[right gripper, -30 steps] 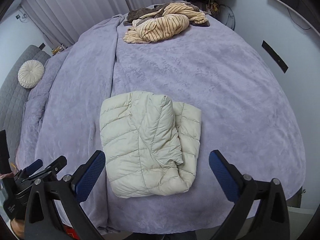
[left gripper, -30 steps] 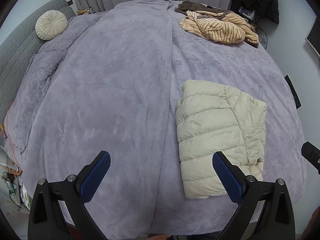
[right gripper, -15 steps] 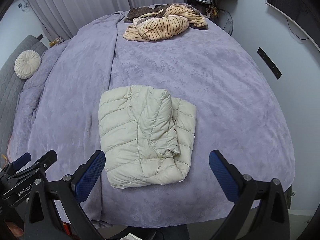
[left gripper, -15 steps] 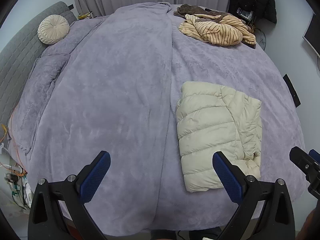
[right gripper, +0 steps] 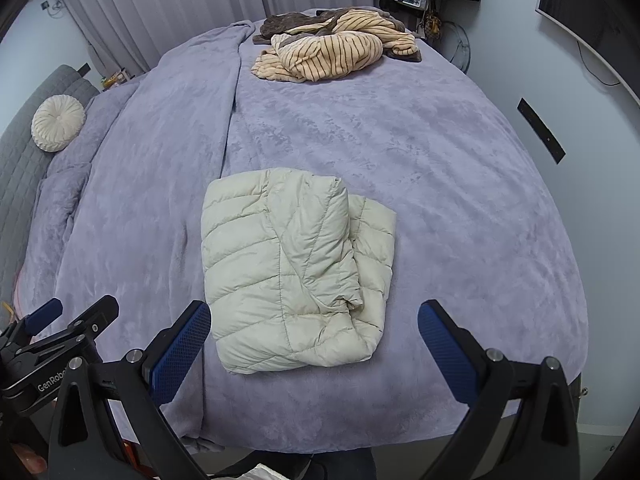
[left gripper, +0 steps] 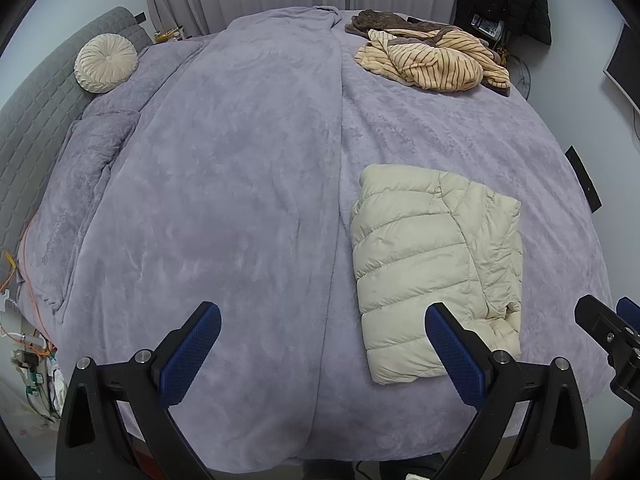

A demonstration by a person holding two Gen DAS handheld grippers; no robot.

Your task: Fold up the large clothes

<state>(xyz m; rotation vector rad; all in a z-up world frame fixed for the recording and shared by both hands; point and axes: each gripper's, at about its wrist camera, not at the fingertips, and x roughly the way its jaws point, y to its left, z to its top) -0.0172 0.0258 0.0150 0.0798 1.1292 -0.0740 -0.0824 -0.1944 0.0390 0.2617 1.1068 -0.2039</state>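
Note:
A cream puffer jacket (left gripper: pixel 432 264) (right gripper: pixel 292 272) lies folded into a thick rectangle on the lilac bed cover (left gripper: pixel 240 200) (right gripper: pixel 440 200), near the front edge. My left gripper (left gripper: pixel 320 344) hangs open above the front of the bed, left of the jacket, holding nothing. Wide open too, my right gripper (right gripper: pixel 312 344) hovers over the jacket's near edge without touching it. Each gripper shows at the edge of the other's view: the right gripper (left gripper: pixel 608 340), the left gripper (right gripper: pixel 60 332).
A striped tan garment with a brown one (left gripper: pixel 436 60) (right gripper: pixel 332 48) is heaped at the far side of the bed. A round cream cushion (left gripper: pixel 106 64) (right gripper: pixel 58 122) leans on the grey headboard (left gripper: pixel 36 120). Dark coats (left gripper: pixel 504 0) hang at the back right; cables (left gripper: pixel 28 320) lie on the floor at left.
Both grippers have drawn back and up from the bed, so the folded jacket sits farther off in both views. The jacket has not moved.

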